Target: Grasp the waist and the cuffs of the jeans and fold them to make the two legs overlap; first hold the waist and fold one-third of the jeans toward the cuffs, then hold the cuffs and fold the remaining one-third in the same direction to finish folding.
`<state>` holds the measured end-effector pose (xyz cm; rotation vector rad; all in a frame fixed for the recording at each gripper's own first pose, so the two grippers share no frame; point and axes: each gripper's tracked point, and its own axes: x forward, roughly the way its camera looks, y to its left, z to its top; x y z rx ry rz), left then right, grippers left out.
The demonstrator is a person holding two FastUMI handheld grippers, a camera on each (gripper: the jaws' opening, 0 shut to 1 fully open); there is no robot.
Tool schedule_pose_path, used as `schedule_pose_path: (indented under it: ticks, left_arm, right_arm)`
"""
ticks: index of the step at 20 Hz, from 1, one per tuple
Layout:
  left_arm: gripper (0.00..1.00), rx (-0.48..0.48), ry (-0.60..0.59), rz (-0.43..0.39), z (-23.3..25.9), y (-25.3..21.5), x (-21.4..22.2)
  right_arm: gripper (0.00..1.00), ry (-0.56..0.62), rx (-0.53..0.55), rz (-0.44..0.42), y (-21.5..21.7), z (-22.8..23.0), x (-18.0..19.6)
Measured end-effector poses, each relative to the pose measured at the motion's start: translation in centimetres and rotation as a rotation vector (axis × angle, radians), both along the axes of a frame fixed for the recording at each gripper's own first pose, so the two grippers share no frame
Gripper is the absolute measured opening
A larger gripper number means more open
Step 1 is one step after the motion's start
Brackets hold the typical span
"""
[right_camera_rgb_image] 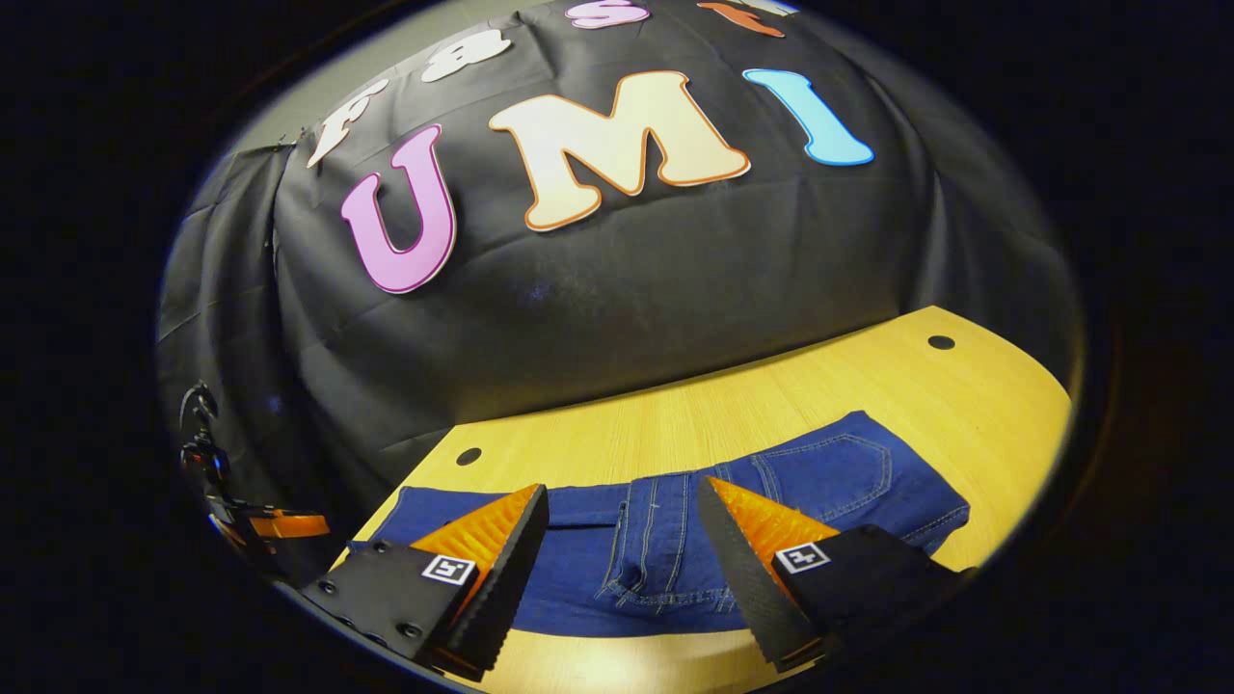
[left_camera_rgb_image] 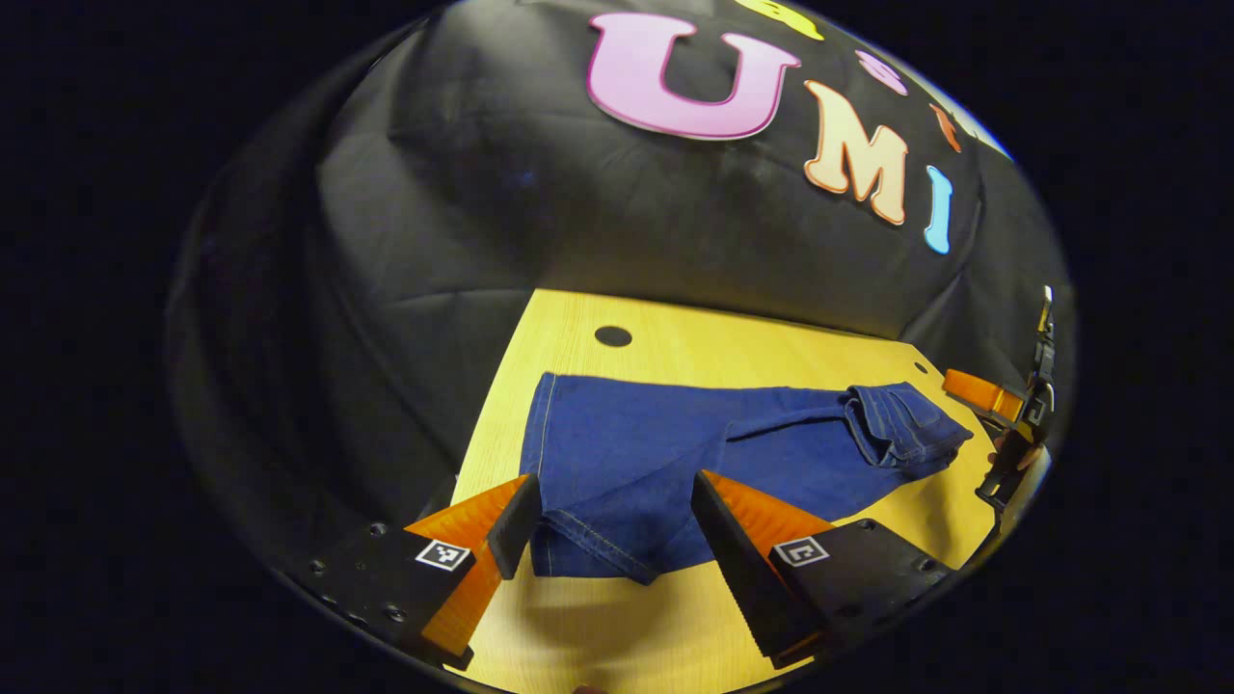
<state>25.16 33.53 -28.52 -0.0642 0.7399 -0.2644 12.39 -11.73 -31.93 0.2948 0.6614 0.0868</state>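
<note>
On the yellow wooden table point(left_camera_rgb_image: 598, 617), in the left gripper view, I see the jeans point(left_camera_rgb_image: 675, 453) lying flat and lengthwise, the cuff end nearest my left gripper point(left_camera_rgb_image: 612, 511) and the waist end bunched over itself at the far side. My worry here is a shallow bite: if I close on the top layer of the cuff alone, the lower leg would stay behind and the legs would not overlap cleanly. The left jaws stand wide apart, straddling the cuff hem; the left finger's tip looks to be at the cloth's edge, but I cannot tell whether it touches, and nothing is held. Far off at the right edge I catch the other gripper point(left_camera_rgb_image: 1003, 400). In the right gripper view, the waist end of the jeans point(right_camera_rgb_image: 675, 549), with its back pocket point(right_camera_rgb_image: 839, 472), lies between and beyond my right gripper point(right_camera_rgb_image: 622, 545). A risk on this side is dragging the rumpled waist across the table point(right_camera_rgb_image: 771, 386) if I lift unevenly against the other hand. These jaws are also spread wide, holding nothing, hovering just over the denim.
</note>
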Motion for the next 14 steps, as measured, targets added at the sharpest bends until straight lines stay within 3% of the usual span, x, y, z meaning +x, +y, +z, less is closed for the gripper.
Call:
schedule_pose_path:
  ticks: [8,11,13,14]
  left_arm:
    - [0.96,0.071,0.195,-0.043,-8.2,1.6,1.0]
    - [0.97,0.129,0.205,-0.072,-8.9,1.9,0.9]
    - [0.84,0.124,0.206,-0.083,-8.6,1.2,1.1]
    - [0.69,0.108,0.214,-0.086,-8.5,0.4,0.7]
  right_arm:
    - [0.97,0.009,-0.047,-0.094,-5.0,1.6,-1.0]
    - [0.97,0.002,-0.057,-0.111,-5.9,2.0,-1.2]
    - [0.97,-0.002,-0.066,-0.105,-6.1,2.0,-1.1]
    - [0.97,-0.001,-0.066,-0.102,-6.3,2.0,-1.2]
